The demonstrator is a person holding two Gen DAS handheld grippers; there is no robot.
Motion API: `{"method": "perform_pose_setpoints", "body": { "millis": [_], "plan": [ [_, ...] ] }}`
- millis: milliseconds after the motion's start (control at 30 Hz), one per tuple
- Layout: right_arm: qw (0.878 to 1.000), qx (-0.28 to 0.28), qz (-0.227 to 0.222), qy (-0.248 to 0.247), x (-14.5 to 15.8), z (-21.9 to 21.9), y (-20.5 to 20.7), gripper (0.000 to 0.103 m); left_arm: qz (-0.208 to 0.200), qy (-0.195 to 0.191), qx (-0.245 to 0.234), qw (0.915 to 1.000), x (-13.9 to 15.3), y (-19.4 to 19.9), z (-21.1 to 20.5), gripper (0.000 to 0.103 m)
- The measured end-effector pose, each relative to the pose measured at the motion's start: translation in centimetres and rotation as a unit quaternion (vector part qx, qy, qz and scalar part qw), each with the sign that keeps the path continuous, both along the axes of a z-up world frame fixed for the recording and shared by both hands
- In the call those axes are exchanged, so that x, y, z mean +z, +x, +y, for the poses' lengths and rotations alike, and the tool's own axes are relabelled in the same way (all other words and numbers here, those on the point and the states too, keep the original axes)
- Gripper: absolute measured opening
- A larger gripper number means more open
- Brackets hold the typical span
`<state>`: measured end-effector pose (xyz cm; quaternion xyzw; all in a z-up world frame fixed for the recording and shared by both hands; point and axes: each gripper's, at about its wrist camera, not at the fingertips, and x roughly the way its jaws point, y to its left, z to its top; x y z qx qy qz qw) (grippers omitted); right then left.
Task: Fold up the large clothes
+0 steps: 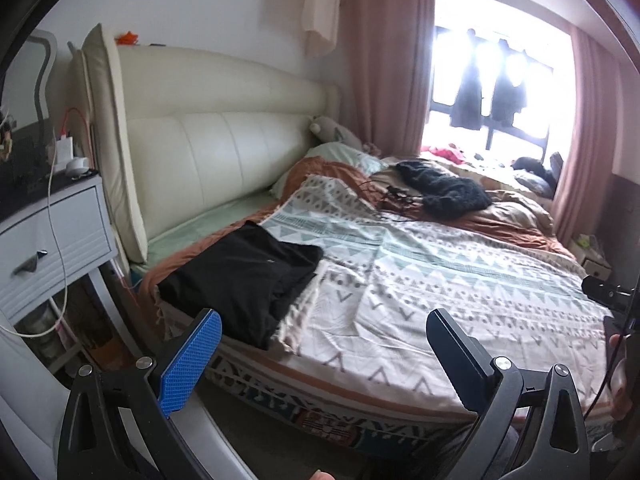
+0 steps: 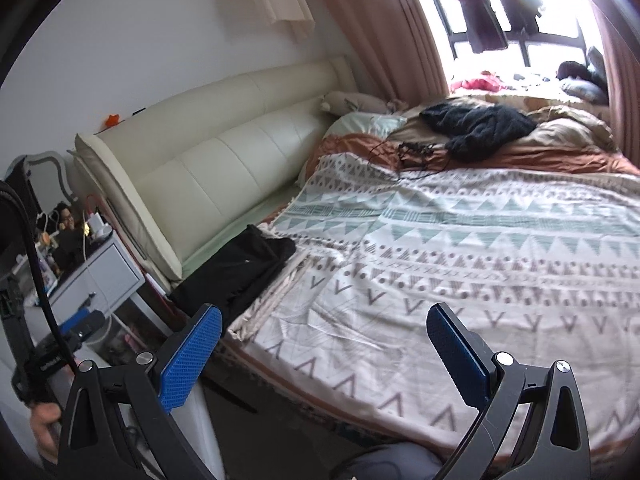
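Both grippers were held up off the bed at the near edge, nothing caught in either one: the left gripper (image 1: 324,332) had its jaws spread wide with only bedspread seen through the gap, and the right gripper (image 2: 324,330) was splayed the same way, also empty. The folded black garment (image 1: 244,272) was parked on the corner of the bed nearest the white nightstand (image 1: 52,236), lying partly on the patterned blanket (image 1: 460,280) and partly on the rust-coloured sheet edge, well apart from both grippers. What kind of garment it was couldn't be made out, just a dark, flattish stack with a tiny pale mark on top. A second dark item, a fuzzy black knit (image 1: 444,188), was heaped far back near the window, with a tangle of thin black cords (image 1: 394,196) just beside it on the rust sheet. The cream headboard (image 1: 224,148) was seen along the left, and a pale green pillow (image 1: 344,158) was half buried under the bedding. The window (image 1: 492,92) was blown out white, so the dark clothes hanging there showed only as silhouettes, and the stuff on the sill was too washed out to identify. The nightstand top was cluttered with small things that couldn't be told apart. The person was barely visible: a bit of hand (image 2: 44,420) at the frame edge, cut off.
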<state>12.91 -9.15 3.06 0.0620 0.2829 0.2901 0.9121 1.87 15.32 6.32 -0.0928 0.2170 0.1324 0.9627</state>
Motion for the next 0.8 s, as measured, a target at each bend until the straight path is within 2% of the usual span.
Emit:
{"method": "perform_pose_setpoints", "body": {
  "millis": [400,800],
  "plan": [
    [0.999,-0.032,-0.030,-0.014,-0.3,-6.5,-6.2,0.103,-0.017,-0.007,-0.034,0.9992,-1.2,-3.4,-4.2,0.102],
    [0.996,-0.069,-0.044,-0.020,-2.3,-10.6,-12.7,0.103,-0.028,0.024,-0.064,0.9973,-2.9,-7.3,-7.4,0.102]
  ]
}}
